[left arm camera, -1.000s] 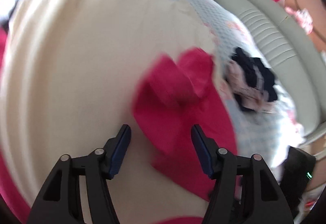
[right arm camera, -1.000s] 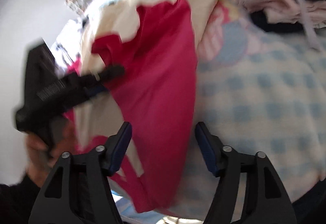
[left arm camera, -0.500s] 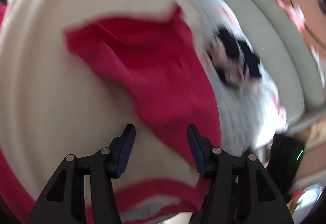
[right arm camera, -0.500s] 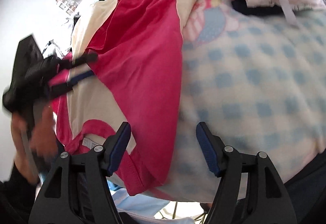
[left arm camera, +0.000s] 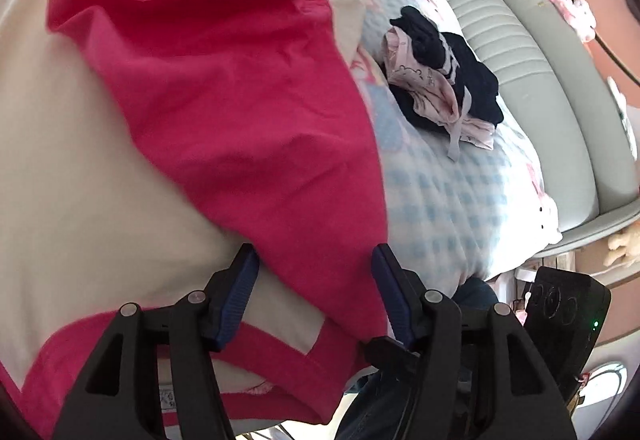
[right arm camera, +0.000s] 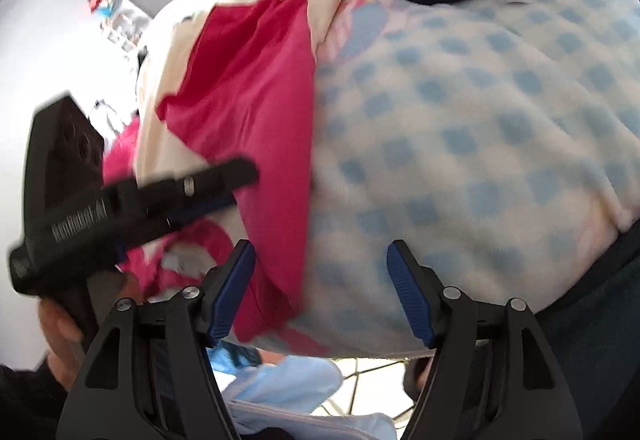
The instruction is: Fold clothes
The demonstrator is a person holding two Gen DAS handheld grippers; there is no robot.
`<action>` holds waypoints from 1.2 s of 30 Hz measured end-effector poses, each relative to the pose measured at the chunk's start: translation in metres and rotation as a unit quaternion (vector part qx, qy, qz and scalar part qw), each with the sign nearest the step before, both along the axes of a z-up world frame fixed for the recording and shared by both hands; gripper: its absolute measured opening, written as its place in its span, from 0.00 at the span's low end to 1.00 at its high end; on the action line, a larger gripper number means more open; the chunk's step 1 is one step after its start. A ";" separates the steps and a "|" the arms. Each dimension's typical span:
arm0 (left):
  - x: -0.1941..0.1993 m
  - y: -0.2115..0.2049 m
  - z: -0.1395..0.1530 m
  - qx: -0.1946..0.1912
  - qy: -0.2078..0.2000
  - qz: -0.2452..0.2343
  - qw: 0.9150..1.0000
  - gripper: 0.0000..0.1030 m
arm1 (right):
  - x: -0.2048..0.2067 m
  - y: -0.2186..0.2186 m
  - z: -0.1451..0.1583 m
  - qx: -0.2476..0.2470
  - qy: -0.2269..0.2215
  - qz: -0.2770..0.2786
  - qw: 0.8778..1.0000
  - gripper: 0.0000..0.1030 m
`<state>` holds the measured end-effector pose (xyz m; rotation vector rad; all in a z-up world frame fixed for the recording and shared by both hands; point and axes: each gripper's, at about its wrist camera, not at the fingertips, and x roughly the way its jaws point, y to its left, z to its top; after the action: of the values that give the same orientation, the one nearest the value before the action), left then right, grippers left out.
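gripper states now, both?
Left gripper: open, over the red sleeve, not gripping.
Right gripper: open, empty, above the blanket.

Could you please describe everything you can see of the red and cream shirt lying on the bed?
The shirt is soft knit, with a cream body, red sleeves and red neck trim with a label inside. It lies spread on the blue checked blanket, one red sleeve folded across the cream body, cuff pointing away. The neckline is nearest the edge of the bed. The open left gripper straddles the sleeve near the shoulder; whether it touches is unclear.
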<state>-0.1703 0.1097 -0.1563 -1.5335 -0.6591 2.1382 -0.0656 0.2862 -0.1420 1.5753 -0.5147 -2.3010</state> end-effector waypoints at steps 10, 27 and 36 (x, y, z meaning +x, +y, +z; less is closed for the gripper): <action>-0.012 0.000 0.014 -0.010 0.017 0.022 1.000 0.06 | -0.010 0.009 0.018 0.000 0.023 0.010 1.000 0.68; -0.022 -0.035 0.007 0.016 -0.016 -0.004 1.000 0.24 | -0.020 -0.003 0.002 -0.010 -0.001 0.001 1.000 0.71; -0.004 -0.013 -0.002 0.087 -0.025 -0.012 0.996 0.45 | -0.010 0.036 0.007 -0.003 -0.003 -0.057 0.998 0.71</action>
<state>-0.1739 0.0964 -0.1586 -1.4981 -0.8173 1.9742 -0.0753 0.3221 -0.1351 1.5879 -0.6276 -2.3766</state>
